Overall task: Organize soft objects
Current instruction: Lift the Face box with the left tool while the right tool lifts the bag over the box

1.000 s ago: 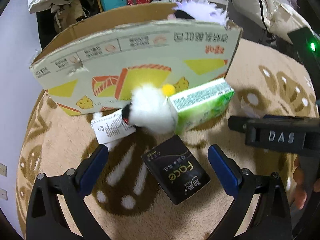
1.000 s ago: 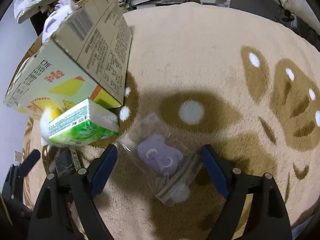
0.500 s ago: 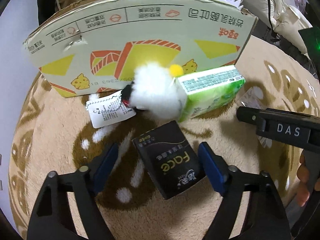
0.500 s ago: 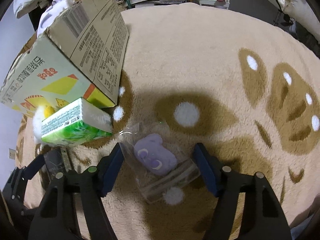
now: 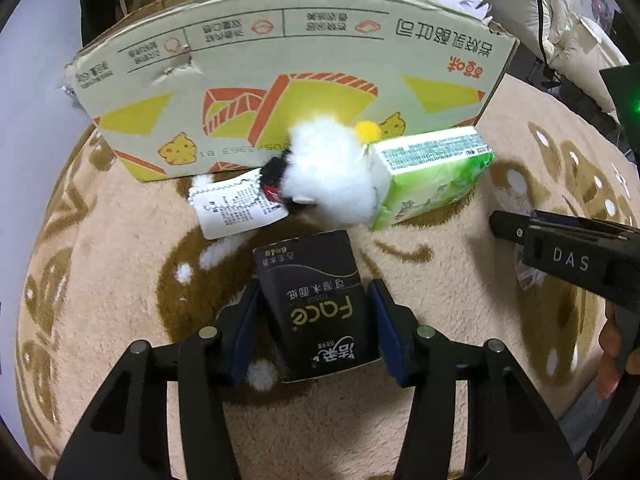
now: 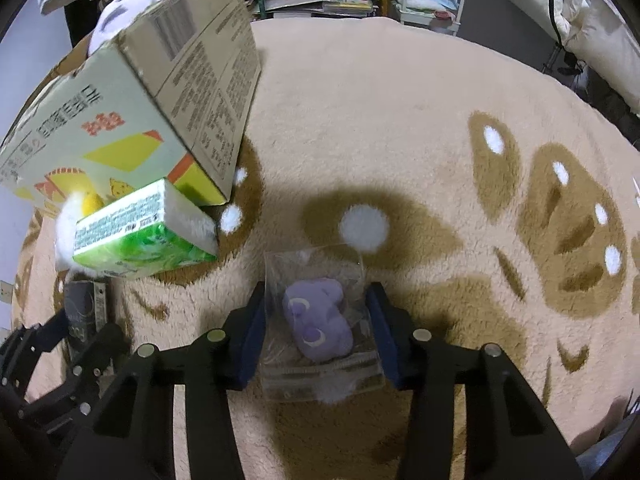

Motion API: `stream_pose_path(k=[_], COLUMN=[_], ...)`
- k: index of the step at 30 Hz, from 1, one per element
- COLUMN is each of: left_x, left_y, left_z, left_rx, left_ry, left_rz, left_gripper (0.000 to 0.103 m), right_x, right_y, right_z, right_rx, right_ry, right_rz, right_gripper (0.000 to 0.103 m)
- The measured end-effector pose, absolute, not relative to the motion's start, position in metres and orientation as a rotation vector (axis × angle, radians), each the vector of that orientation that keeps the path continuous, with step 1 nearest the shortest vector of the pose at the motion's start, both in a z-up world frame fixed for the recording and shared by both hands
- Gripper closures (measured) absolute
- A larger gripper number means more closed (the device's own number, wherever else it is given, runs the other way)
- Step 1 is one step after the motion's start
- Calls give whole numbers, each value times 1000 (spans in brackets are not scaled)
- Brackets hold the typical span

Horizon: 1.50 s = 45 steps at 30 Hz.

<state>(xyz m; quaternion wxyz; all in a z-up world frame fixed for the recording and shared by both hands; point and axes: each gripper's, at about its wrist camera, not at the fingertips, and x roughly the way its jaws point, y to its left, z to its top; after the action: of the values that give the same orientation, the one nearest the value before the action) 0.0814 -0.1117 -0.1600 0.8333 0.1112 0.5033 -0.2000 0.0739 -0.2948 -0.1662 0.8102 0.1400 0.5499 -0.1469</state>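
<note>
In the left wrist view, the left gripper (image 5: 313, 322) sits at the lower centre of the frame. Its jaws have just been closing, and the blue pads (image 5: 382, 330) now press on both long sides of a black tissue pack (image 5: 316, 308) printed with "Face", which lies on the beige and brown rug (image 5: 120, 240). Just above the pack, at mid-frame, a white fluffy plush (image 5: 332, 176) with a yellow pompom (image 5: 368, 131) leans against a green tissue pack (image 5: 432, 172), and a white paper tag (image 5: 232, 208) lies at the plush's left. Behind them, across the upper half, stands a cardboard box (image 5: 280, 80) with yellow and orange print. At the right edge a black bar marked "DAS" is the right gripper's body, with fingers (image 5: 612, 356) of a hand below it.

In the right wrist view, the right gripper (image 6: 316, 334) is at the lower centre, and its jaws have likewise just been closing. Its pads pinch a clear plastic bag (image 6: 320, 372) holding a small purple plush (image 6: 320, 320), which rests on the rug. The cardboard box fills the upper left, the green tissue pack lies against its lower corner, and the left gripper with the black pack shows at the lower left edge.
</note>
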Motion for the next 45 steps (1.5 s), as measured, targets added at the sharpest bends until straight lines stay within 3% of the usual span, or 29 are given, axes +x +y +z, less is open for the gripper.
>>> stream_pose_path(k=[14,26,45], left_x=[72,41,52], left_y=[-78,-74,-72], left_z=[-117,-58,0], left_rx=[185,171,183], left_ry=[961,700,488], left_rz=[-375,-304,-327], left_gripper=[52,52,52], right_x=[60,38,39], right_y=[-278,-259,-254], right_z=[-142,-77,-8], right_rx=[335,287,231], right_ry=[1105,904,611], right_rz=[-227,-171,-89], right_gripper=[54,55,55])
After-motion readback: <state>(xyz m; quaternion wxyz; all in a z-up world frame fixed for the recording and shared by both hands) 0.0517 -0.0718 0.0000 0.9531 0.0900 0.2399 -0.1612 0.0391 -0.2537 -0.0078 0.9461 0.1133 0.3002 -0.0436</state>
